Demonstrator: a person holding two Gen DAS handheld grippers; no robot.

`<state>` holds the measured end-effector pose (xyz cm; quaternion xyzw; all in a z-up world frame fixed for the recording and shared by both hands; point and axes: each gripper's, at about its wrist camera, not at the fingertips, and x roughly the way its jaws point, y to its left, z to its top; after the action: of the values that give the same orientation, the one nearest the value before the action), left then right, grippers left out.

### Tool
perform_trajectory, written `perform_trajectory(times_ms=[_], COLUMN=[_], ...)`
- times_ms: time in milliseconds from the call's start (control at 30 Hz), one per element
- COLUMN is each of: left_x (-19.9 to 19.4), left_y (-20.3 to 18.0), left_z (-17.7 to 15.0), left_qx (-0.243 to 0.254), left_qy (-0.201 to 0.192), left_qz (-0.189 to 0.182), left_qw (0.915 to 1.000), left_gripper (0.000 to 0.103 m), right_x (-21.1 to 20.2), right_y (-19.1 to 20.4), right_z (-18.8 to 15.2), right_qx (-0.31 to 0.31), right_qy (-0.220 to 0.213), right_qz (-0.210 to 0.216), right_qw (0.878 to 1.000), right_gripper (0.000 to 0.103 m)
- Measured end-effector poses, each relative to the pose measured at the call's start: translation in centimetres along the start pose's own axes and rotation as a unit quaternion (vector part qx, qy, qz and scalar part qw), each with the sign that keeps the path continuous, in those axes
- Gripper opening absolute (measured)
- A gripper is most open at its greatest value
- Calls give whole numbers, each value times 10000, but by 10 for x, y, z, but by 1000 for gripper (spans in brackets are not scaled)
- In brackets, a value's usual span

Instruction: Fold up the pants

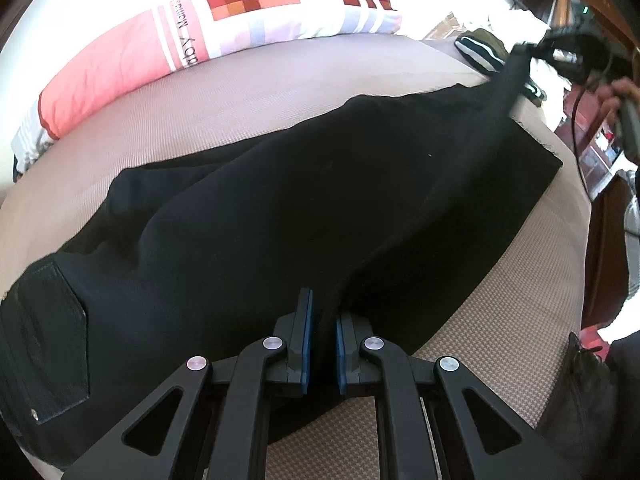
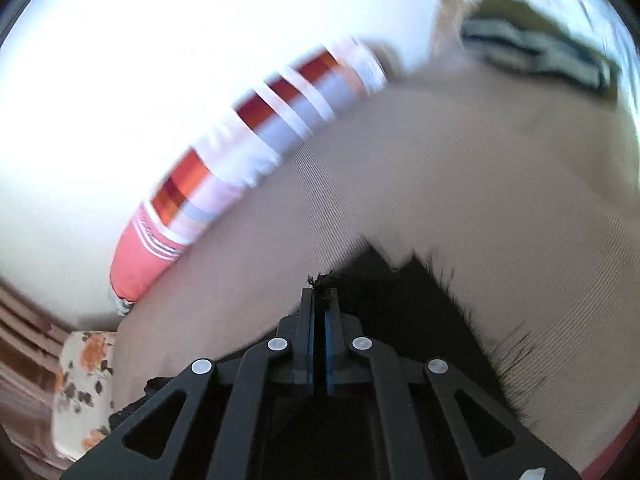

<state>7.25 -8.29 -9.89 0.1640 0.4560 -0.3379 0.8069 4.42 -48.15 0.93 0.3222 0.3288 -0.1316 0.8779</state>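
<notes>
On the far left of the left wrist view we see the back pocket (image 1: 52,340) of the black pants (image 1: 280,208), which lie stretched across the tan woven bed cover (image 1: 200,104), waist end near us and legs running away toward the upper right. Behind them, along the far edge of the bed, rests a long pink and white pillow (image 1: 120,64) with checked orange patches. In the lower middle our left gripper (image 1: 323,320) is clenched on a raised fold of the pants, the black cloth pinched between its blue pads. Farther right, the leg end of the pants lifts off the bed to a point, where our right gripper (image 1: 536,50) has it; a striped dark garment (image 1: 480,54) lies just beside that spot on the bed. In the right wrist view, which is blurred, the same pillow (image 2: 224,184) runs from lower left to upper middle, then our right gripper (image 2: 320,300) shows its fingers pressed nearly together on the frayed hem (image 2: 322,280) of the pants (image 2: 400,312), and the striped garment (image 2: 536,56) sits at the upper right.
</notes>
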Motion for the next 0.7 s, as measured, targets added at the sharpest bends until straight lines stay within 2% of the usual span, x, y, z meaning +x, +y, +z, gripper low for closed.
perform_trajectory(times_ms=[133, 267, 433, 533, 700], left_x=[3, 6, 7, 6, 4], left_y=[-6, -11, -21, -25, -24], left_z=[0, -4, -9, -12, -12], left_qx=[151, 361, 785, 942, 911], left_qy=[9, 31, 102, 105, 103], left_qz=[49, 21, 9, 45, -71], left_qw=[9999, 9993, 9969, 9955, 9958], left_gripper=[10, 11, 12, 12, 12], right_x=[-13, -6, 6, 3, -6], right_y=[-1, -42, -84, -85, -80], right_z=[-13, -47, -85, -89, -89], right_qx=[-285, 12, 454, 455, 300], right_qy=[101, 471, 824, 760, 663], right_qz=[-581, -1178, -1417, -1447, -1529], right_qw=[9979, 9919, 9854, 9855, 9856], right_gripper=[3, 3, 3, 2, 2])
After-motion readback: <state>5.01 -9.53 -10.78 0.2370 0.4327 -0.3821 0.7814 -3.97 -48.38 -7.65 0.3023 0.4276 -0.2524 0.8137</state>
